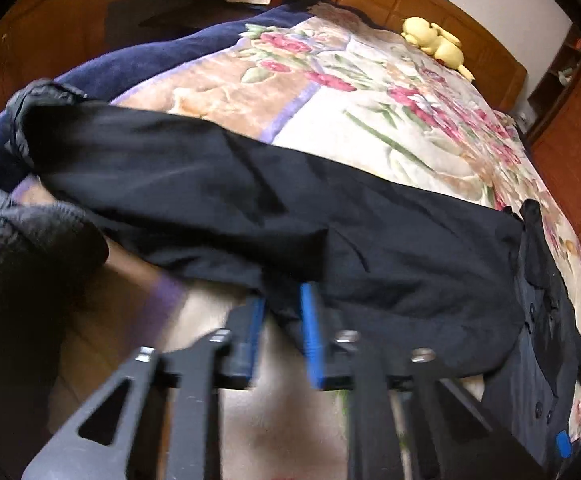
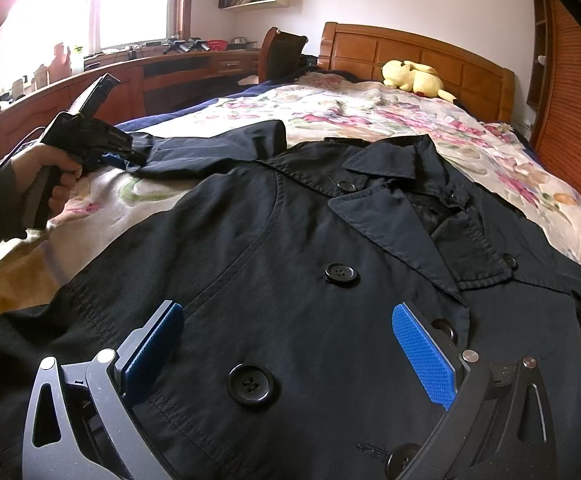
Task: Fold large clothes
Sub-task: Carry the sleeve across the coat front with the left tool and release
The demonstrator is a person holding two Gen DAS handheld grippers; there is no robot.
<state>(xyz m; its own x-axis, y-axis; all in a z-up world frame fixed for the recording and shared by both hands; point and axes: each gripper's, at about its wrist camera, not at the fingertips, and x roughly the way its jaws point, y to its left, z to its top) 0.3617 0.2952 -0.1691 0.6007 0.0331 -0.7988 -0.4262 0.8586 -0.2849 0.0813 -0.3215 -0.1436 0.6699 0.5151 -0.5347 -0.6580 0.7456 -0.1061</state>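
A dark navy double-breasted coat point(image 2: 290, 264) lies face up on the floral bedspread point(image 2: 370, 116), collar toward the headboard. Its left sleeve point(image 1: 250, 200) stretches out across the bed in the left wrist view. My left gripper point(image 1: 284, 304) is nearly closed on the sleeve's lower edge, with dark cloth between its blue pads; it also shows in the right wrist view point(image 2: 116, 158) at the sleeve's cuff end. My right gripper point(image 2: 290, 336) is open wide, hovering just over the coat's chest between the buttons, holding nothing.
A yellow plush toy point(image 2: 410, 76) lies by the wooden headboard point(image 2: 410, 46). A wooden desk point(image 2: 130, 76) with clutter runs along the left under the window. A slatted wooden wardrobe point(image 2: 570, 100) stands at the right. A navy blanket edge point(image 1: 130, 68) borders the bed's left.
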